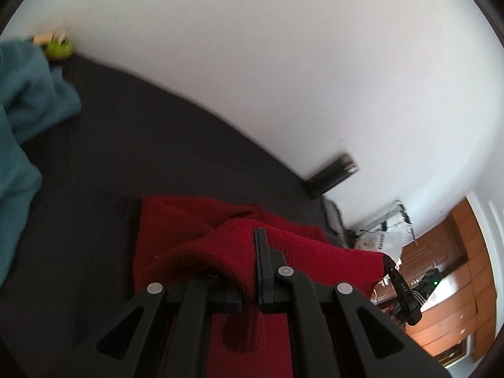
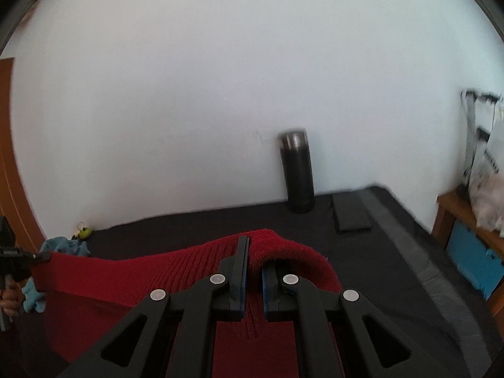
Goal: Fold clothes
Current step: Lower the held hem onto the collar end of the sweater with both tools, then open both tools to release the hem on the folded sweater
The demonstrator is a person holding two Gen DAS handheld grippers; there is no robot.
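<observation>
While both of our hand-held grippers are clenched on cloth, the fold is only under way. Left hand-held gripper (image 1: 249, 271): jaws closed on a bunched edge of the red ribbed knit garment (image 1: 195, 233), fabric draped over one finger and hiding it. Right hand-held gripper (image 2: 254, 271): closed on another part of the same edge, a ridge of red knit humped over the tips. Between the two grips the edge runs raised; in the right wrist view it stretches away to the left hand-held gripper at the frame's left border.

Rest of the garment lies on the black cloth-covered table (image 1: 157, 145), beneath and ahead of us. How many layers lie below we cannot tell.

Judgement: we are mid-fold, carrying the lifted edge across. No finished crease shows. Left to do: lay the edge down, square it, release, and likely fold again. A crumpled teal garment (image 1: 22, 119) sits well apart at the table's far left, unfolded, so it seems more work waits.

Also noted: a dark cylindrical metal flask (image 2: 297, 173) standing by the white wall, a small green toy (image 1: 59, 48) in the corner.
</observation>
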